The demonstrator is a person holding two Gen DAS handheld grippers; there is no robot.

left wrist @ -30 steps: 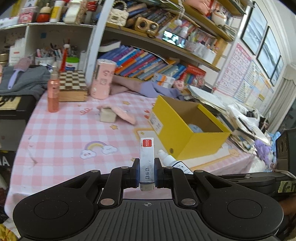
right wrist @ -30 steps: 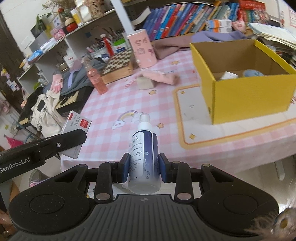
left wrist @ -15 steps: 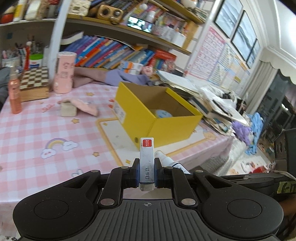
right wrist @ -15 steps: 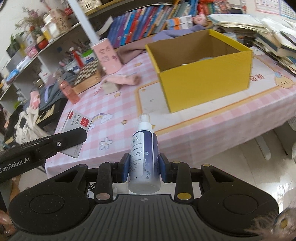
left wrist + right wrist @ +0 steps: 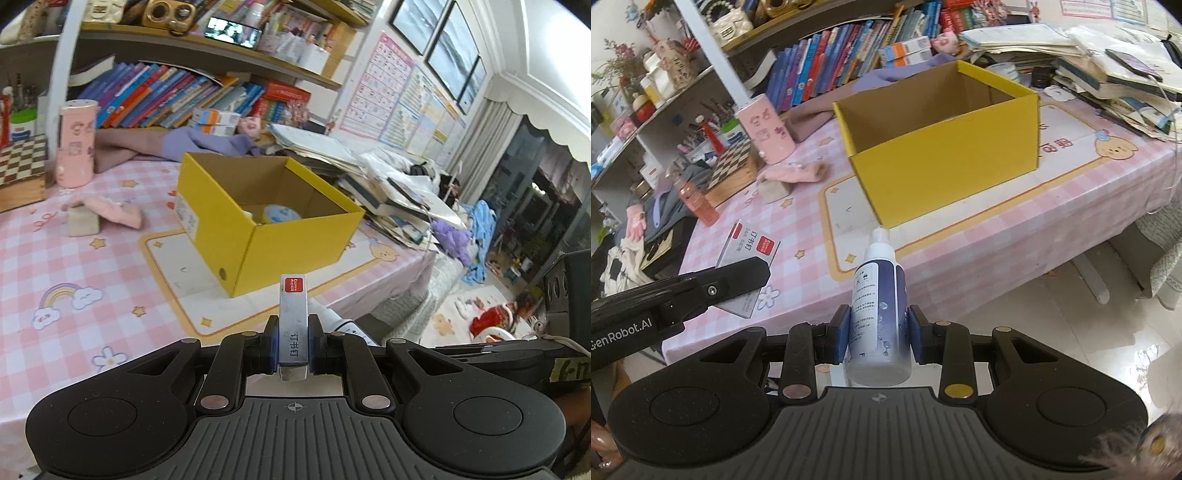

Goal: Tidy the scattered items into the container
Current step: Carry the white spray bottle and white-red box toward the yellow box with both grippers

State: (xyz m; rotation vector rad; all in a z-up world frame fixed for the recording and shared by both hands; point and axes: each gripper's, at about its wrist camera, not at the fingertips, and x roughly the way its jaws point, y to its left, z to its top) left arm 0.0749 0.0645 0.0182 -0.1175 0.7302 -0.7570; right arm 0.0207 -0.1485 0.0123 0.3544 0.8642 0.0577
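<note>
The yellow box (image 5: 295,240) sits open on the pink checked tablecloth (image 5: 74,258), roughly mid-table, with a blue-and-white round thing (image 5: 280,214) already lying inside it. Going left to right in the left wrist view: a pink cylinder (image 5: 75,144) stands upright at the back left, a pink cloth (image 5: 110,210) lies just beside a small beige block (image 5: 83,223), then comes the box, then a messy pile of books and papers (image 5: 388,184). The left gripper (image 5: 293,349) is clamped on a slim staple box (image 5: 293,317), held up short of the box. The right gripper (image 5: 879,332) is squeezing a blue-and-white spray bottle (image 5: 879,295), nozzle pointing toward the box's near corner.
</note>
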